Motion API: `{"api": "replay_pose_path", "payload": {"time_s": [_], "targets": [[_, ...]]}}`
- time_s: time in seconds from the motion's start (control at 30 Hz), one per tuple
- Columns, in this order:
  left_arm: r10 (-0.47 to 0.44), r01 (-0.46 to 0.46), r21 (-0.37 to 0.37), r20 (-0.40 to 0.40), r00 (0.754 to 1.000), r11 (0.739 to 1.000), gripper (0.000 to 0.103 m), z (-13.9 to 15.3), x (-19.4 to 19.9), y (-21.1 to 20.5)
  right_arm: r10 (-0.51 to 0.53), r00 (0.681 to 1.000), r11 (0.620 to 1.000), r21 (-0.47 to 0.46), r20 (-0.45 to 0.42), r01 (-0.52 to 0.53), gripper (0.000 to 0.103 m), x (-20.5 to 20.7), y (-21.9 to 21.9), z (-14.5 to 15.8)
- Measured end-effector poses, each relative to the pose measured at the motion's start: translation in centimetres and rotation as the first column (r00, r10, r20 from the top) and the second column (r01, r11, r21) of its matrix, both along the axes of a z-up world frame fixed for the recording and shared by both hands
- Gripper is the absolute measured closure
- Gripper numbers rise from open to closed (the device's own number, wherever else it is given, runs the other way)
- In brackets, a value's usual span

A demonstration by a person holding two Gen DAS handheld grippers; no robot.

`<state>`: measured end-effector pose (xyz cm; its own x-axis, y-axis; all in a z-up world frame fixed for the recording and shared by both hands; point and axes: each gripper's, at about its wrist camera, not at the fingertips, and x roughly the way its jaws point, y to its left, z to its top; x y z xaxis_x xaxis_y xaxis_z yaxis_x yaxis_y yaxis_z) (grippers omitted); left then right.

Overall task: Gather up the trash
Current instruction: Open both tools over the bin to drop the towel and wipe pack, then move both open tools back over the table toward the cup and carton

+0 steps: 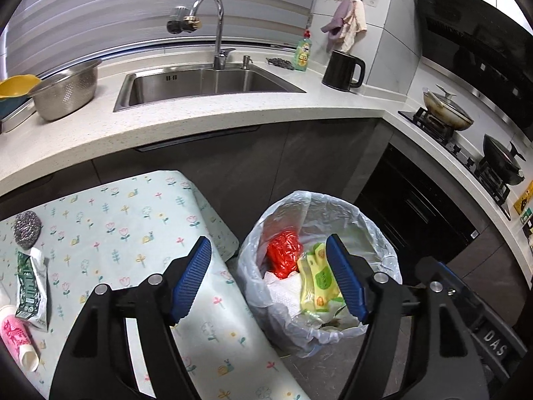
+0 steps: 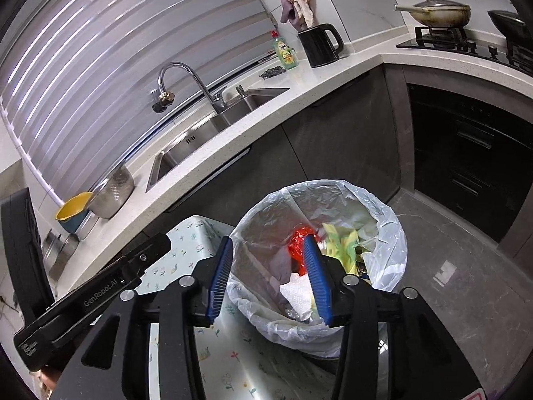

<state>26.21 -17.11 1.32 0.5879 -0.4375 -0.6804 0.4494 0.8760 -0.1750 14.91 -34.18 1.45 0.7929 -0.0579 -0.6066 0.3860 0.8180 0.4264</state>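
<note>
- The left tool (image 1: 268, 280) was held over the lined trash bin (image 1: 383, 233), jaws spread wide, nothing gripped.
- The right tool (image 2: 268, 280) was parted too, also empty, above the same bin.
- A red bag (image 1: 283, 255), a yellow-green wrapper (image 1: 319, 283) and white tissue (image 1: 286, 295) were seen inside.
- A green packet (image 1: 30, 283), a pink tube (image 1: 16, 336) and a steel scrubber (image 1: 27, 226) were left on the floral-covered counter (image 1: 133, 226).
</note>
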Motion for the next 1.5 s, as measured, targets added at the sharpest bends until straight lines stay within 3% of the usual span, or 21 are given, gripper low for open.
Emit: {"api": "replay_pose_path", "payload": {"time_s": [0.13, 0.3, 0.37, 0.63, 0.9, 1.0, 1.5], "targets": [[0.025, -0.025, 0.0, 0.001, 1.0, 1.0, 0.035, 0.4, -0.6, 1.9, 0.002, 1.0, 1.0, 0.005, 0.005, -0.002, 0.048, -0.8, 1.2, 1.0], [0.061, -0.061, -0.004, 0.002, 0.998, 0.998, 0.029, 1.1, -1.8, 4.7, 0.02, 1.0, 1.0, -0.009, 0.003, -0.02, 0.046, -2.0, 3.6, 2.3], [0.074, -0.074, -0.008, 0.004, 0.997, 0.997, 0.029, 1.4, -2.4, 5.9, 0.028, 1.0, 0.999, -0.017, 0.003, -0.028, 0.041, -2.7, 4.7, 2.7], [0.161, -0.16, -0.011, 0.019, 0.987, 0.987, 0.025, 2.2, -5.2, 12.4, 0.056, 0.998, 0.997, -0.055, -0.028, -0.058, 0.038, -5.3, 9.1, 3.8], [0.25, -0.25, 0.009, 0.013, 0.968, 0.968, 0.025, 1.8, -6.9, 18.8, 0.184, 0.982, 0.982, -0.039, -0.044, -0.186, 0.036, -5.1, 15.9, 3.1], [0.296, -0.296, 0.02, 0.014, 0.955, 0.955, 0.019, 1.4, -7.4, 21.6, 0.236, 0.97, 0.971, -0.03, -0.056, -0.238, 0.036, -4.3, 18.5, 2.6], [0.511, -0.512, 0.017, -0.091, 0.855, 0.859, 0.014, -1.6, -7.8, 34.5, 0.378, 0.919, 0.926, 0.03, -0.114, -0.377, 0.036, 0.1, 27.8, -0.8]]}}
